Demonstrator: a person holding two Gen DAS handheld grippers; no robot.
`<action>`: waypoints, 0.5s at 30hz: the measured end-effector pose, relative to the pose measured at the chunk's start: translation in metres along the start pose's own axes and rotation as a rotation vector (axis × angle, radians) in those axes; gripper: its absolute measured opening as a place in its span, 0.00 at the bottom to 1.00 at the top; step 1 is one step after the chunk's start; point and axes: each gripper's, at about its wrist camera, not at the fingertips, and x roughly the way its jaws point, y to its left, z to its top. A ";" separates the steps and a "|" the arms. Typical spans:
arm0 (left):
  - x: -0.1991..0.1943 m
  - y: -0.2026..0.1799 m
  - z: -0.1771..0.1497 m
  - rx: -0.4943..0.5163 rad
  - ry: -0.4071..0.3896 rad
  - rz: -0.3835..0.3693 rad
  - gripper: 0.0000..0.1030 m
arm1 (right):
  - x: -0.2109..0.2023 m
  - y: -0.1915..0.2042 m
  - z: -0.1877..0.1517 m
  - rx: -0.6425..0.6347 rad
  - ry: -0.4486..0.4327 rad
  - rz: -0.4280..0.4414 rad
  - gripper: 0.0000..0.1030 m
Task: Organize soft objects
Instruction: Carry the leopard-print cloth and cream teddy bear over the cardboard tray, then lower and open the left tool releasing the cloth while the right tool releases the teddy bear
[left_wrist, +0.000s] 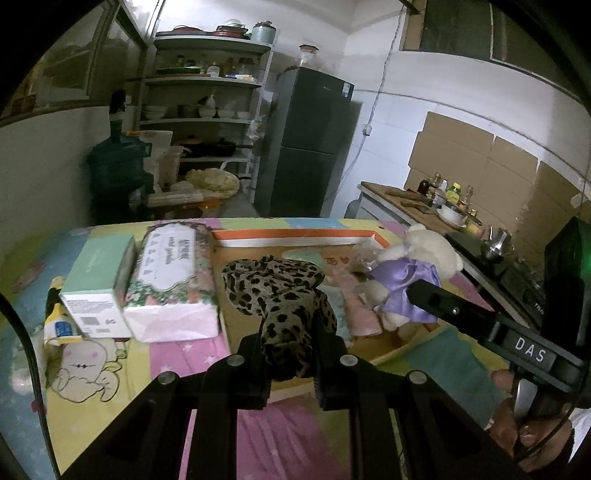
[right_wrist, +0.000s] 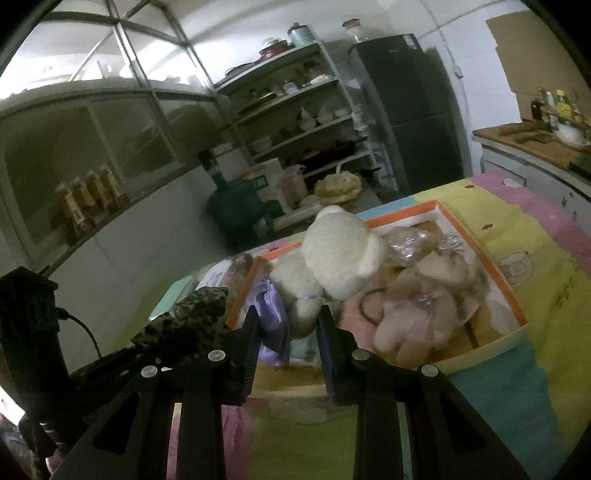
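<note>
My left gripper (left_wrist: 288, 343) is shut on a leopard-print cloth (left_wrist: 280, 291), which drapes over the near edge of the orange-rimmed cardboard tray (left_wrist: 295, 236). My right gripper (right_wrist: 286, 325) is shut on a white teddy bear (right_wrist: 332, 254) in a purple satin dress (right_wrist: 273, 314) and holds it over the tray (right_wrist: 513, 306). The bear (left_wrist: 424, 258) and right gripper finger (left_wrist: 443, 301) also show in the left wrist view. A beige plush toy (right_wrist: 424, 295) lies in the tray beside a pink cloth (left_wrist: 364, 314) and a pale green cloth (left_wrist: 306, 256).
A floral tissue pack (left_wrist: 171, 284) and a mint box (left_wrist: 98, 284) lie left of the tray on a cartoon-print bedsheet (left_wrist: 177, 358). Crinkled plastic wrap (right_wrist: 410, 240) sits at the tray's far end. A shelf rack, a fridge (left_wrist: 310, 147) and a counter stand beyond.
</note>
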 end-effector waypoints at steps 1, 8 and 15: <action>0.002 -0.001 0.001 0.001 0.001 -0.002 0.17 | -0.001 -0.003 0.001 0.003 -0.003 -0.004 0.29; 0.020 -0.009 0.008 0.003 0.014 -0.015 0.17 | -0.005 -0.024 0.008 0.022 -0.020 -0.038 0.29; 0.034 -0.011 0.015 -0.005 0.019 -0.027 0.17 | -0.003 -0.036 0.016 0.022 -0.026 -0.059 0.29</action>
